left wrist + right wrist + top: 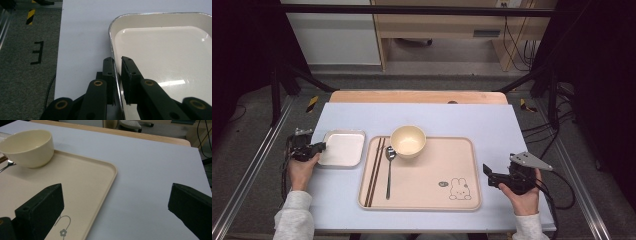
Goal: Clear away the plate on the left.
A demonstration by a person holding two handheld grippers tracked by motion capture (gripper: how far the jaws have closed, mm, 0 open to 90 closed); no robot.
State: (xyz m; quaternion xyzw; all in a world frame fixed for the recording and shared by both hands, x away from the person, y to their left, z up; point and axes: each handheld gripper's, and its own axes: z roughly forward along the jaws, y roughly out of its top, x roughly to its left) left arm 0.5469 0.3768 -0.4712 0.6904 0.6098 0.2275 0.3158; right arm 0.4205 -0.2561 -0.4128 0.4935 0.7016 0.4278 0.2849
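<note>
A white square dish with a metal rim (343,148) lies left of a beige tray (427,170). My left gripper (320,147) is shut on the dish's left rim; in the left gripper view the gripper (117,62) has one jaw outside and one inside the dish (162,50). On the tray stand a cream bowl (408,141), a metal spoon (389,167) and dark chopsticks (376,170). My right gripper (488,176) is open just right of the tray's right edge. In the right gripper view the gripper (115,192) stands wide open over the tray edge (110,177), with the bowl (28,147) far off.
A pale blue mat (492,125) covers the wooden table (417,96). A rabbit picture (460,190) marks the tray's near right corner. Bare mat lies behind the tray and to its right. Grey floor and metal rails (252,165) flank the table.
</note>
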